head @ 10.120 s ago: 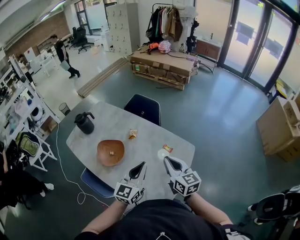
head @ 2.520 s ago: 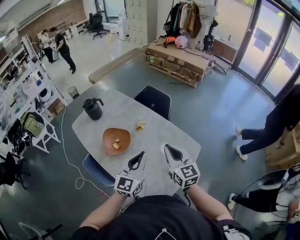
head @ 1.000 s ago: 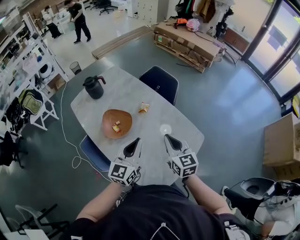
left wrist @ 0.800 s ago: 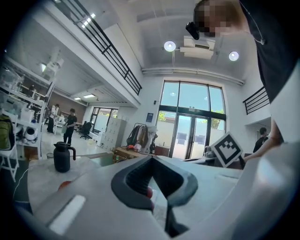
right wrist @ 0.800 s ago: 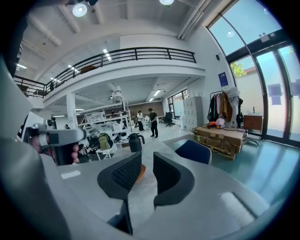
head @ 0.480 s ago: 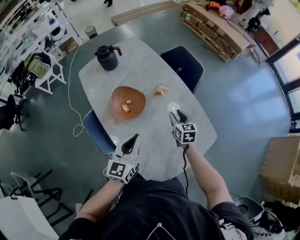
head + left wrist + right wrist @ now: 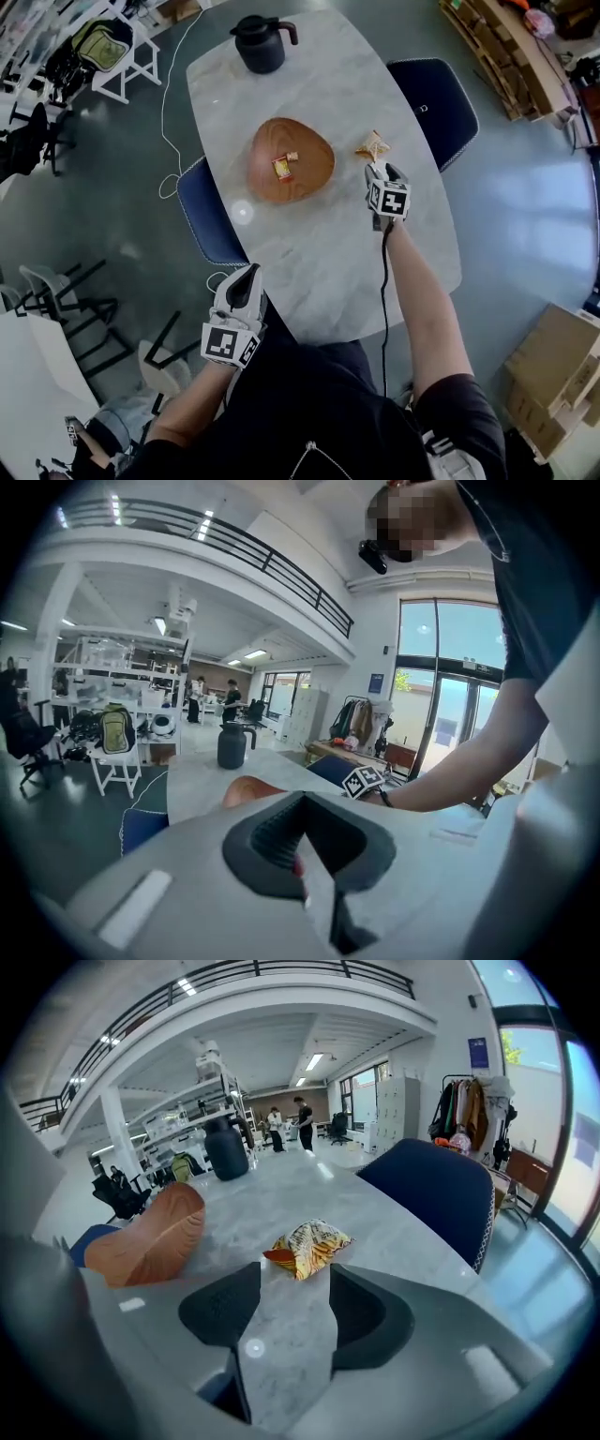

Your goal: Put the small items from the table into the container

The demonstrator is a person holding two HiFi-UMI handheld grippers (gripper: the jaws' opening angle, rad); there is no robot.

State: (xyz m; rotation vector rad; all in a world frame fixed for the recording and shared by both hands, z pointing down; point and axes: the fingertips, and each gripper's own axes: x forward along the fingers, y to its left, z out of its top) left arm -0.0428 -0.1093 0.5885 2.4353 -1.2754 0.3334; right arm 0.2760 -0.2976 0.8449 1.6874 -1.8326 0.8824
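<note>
Left gripper (image 7: pixel 246 277) hangs just off the table (image 7: pixel 319 262) edge, jaws pinched together, nothing in them. Right gripper (image 7: pixel 380 172) is opening wide, empty. The packet (image 7: pixel 305 1246) lies on the table just past its tips. We'd push forward to straddle it, close mid-packet, then carry it left to the bowl (image 7: pixel 314 173).

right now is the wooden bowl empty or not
Not empty: the wooden bowl holds small items near its middle.
</note>
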